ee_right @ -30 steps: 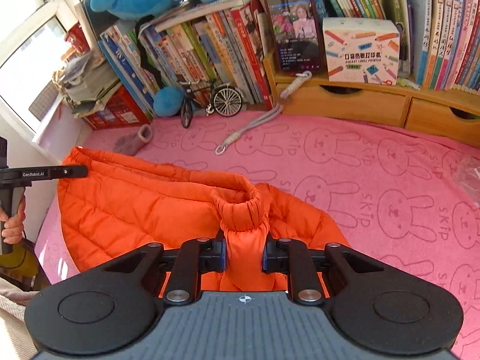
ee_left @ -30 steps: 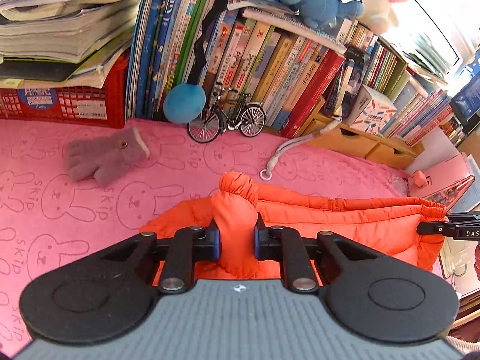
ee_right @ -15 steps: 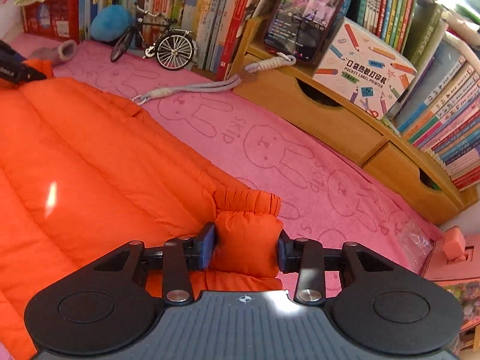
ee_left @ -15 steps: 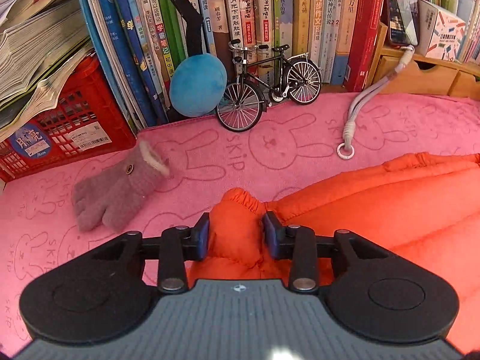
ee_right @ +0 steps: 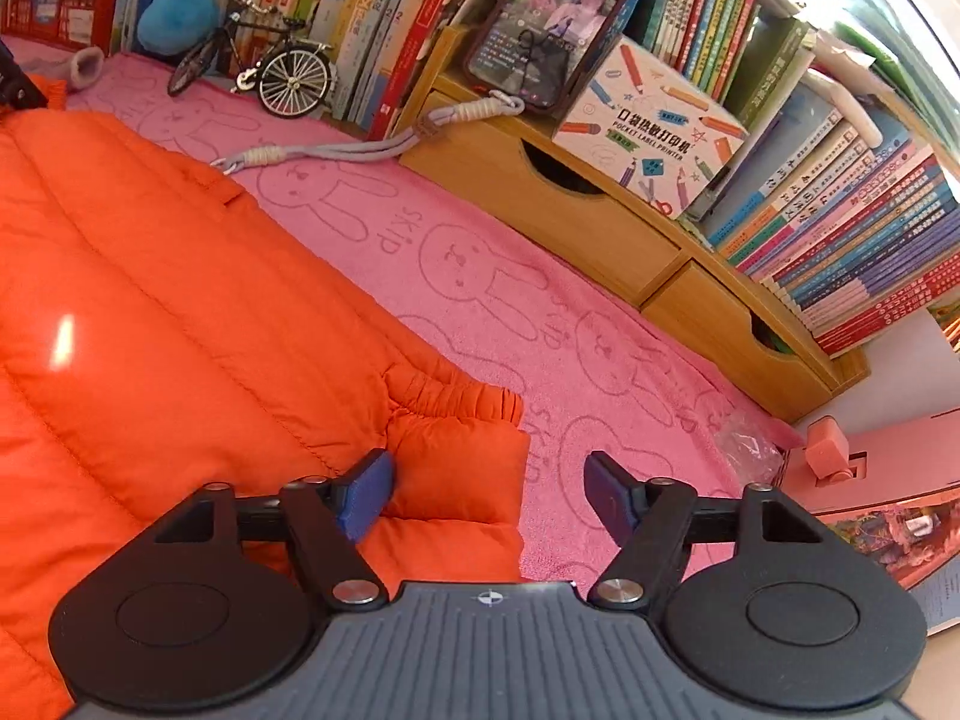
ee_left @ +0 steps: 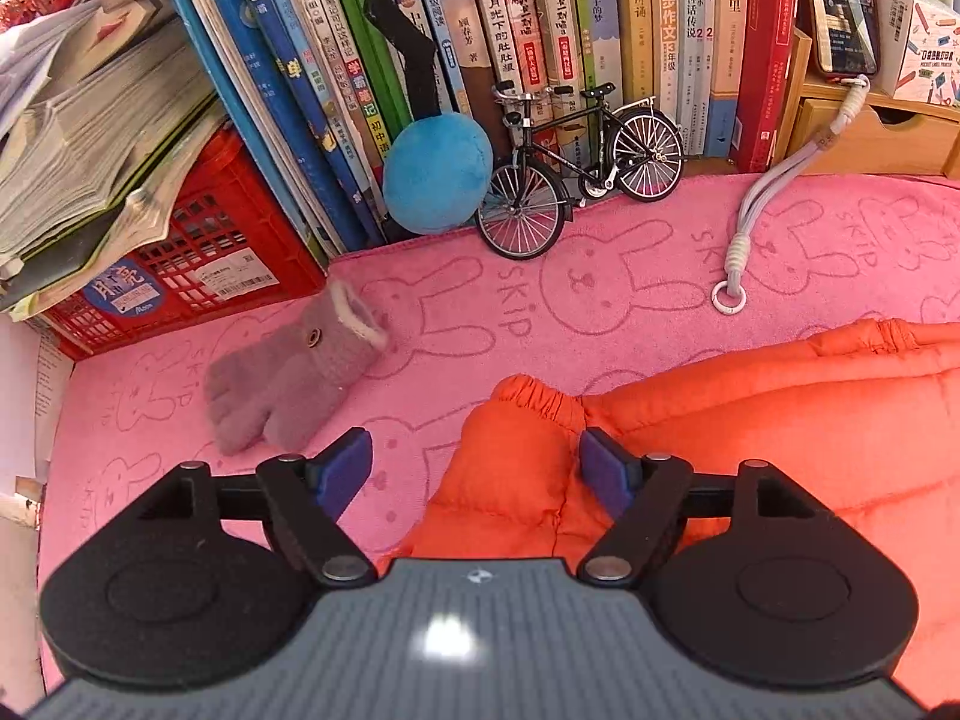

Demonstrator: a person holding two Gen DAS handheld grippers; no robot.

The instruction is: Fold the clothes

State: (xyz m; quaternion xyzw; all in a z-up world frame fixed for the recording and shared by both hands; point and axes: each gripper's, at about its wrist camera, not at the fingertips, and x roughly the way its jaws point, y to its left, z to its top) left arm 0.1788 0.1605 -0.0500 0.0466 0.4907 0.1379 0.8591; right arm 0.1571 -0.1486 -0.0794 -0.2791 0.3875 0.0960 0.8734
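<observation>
An orange padded jacket lies flat on a pink bunny-print towel. The left gripper has just been opening; its blue pads stand spread, one elastic cuff lying loose between them, by the right pad. The right gripper has likewise just spread, the other cuff beside its left pad. A grey glove lies left of the jacket; a toy bicycle stands far against the books.

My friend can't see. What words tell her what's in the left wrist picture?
An open left gripper sits over the cuff of an orange puffy jacket on a pink bunny towel, its jaws having just opened. A grey glove lies beside it; behind are a toy bicycle, a blue plush ball and books.
</observation>
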